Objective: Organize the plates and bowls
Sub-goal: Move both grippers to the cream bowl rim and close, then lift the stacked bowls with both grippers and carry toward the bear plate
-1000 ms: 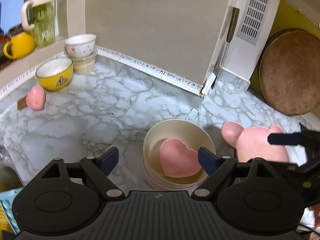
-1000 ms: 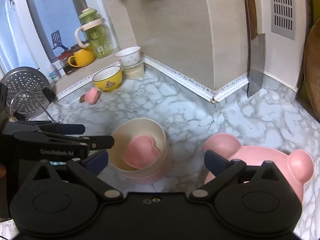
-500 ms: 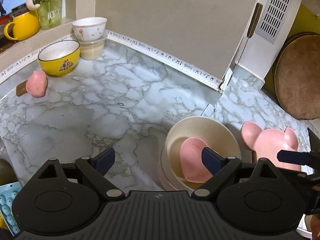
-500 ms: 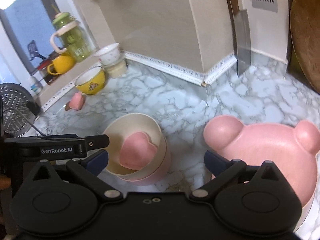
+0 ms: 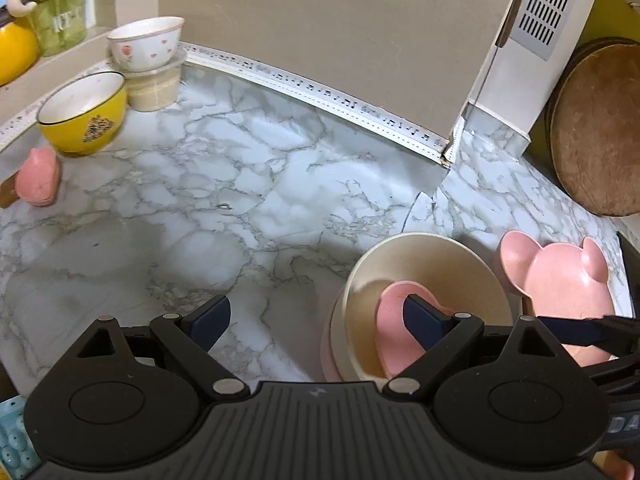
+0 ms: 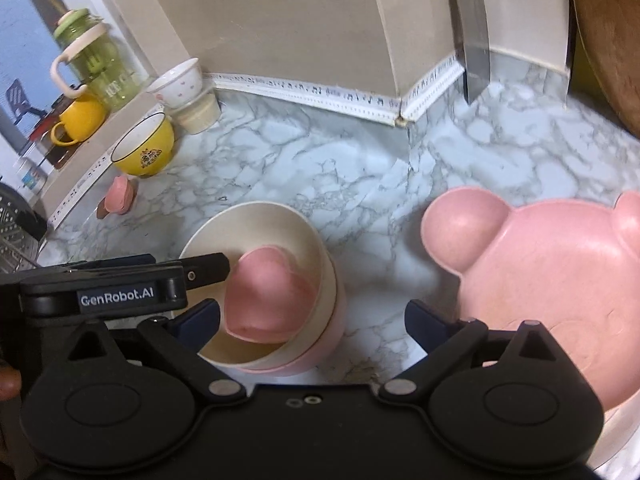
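marble counter (image 5: 248, 200), beige wall corner. cream bowl (image 6: 280, 224) nested in pink bowl (image 6: 332, 336), holding pink heart dish (image 6: 268, 296). bear plate (image 6: 560, 264) beside. your left gripper (image 5: 316, 324) and right gripper (image 6: 312, 316): jaws apart, right's just narrowing, nothing between.

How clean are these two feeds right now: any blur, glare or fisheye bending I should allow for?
Left wrist view: sharp at the cream bowl; the wall trim bows with fisheye; a soft shadow falls on the marble counter at left. Right wrist view: the bear plate swells at the right edge, bright daylight fills the window, and the cleaver looks slightly soft.
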A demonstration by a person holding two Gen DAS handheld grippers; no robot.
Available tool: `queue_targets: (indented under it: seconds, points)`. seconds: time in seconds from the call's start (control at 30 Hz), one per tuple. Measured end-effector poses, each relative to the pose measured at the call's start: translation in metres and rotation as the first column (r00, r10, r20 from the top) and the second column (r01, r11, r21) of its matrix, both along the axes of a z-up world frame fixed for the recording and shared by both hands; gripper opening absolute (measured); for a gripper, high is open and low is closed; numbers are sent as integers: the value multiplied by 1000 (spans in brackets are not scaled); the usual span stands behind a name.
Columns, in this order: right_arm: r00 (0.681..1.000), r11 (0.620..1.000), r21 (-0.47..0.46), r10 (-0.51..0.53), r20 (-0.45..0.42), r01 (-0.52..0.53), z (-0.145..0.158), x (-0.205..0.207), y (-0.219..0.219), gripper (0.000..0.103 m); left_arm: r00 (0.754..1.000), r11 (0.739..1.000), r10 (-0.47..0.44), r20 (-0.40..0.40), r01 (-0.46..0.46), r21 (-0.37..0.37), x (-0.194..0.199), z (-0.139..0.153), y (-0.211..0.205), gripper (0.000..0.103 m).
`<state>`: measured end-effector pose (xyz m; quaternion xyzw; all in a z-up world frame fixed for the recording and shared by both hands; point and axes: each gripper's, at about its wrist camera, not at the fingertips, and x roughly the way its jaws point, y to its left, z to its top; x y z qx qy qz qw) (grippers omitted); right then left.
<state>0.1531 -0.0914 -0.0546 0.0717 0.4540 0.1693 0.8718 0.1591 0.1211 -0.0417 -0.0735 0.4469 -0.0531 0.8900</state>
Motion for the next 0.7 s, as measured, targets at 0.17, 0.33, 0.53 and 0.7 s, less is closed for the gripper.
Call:
queue_targets:
  seconds: [0.17, 0.33, 0.53, 0.7]
  points:
    - [999, 999, 27, -19, -41, 20, -9, 5, 2, 87, 998, 999, -30, -49, 28, -46, 11, -12, 4, 93]
    - [995, 997, 66, -34, -91, 40, -19, 11, -4, 75, 995, 992, -62, -83, 52, -112, 16, -21, 7, 91]
    - [983, 984, 127, -107, -147, 126, -24, 22, -17, 67, 990, 986, -88, -111, 70, -151, 13, -26, 8, 70]
    - [981, 987, 102, -109, -161, 127, -25, 26, -9, 57, 987, 983, -100, -127, 78, -165, 10, -30, 5, 64]
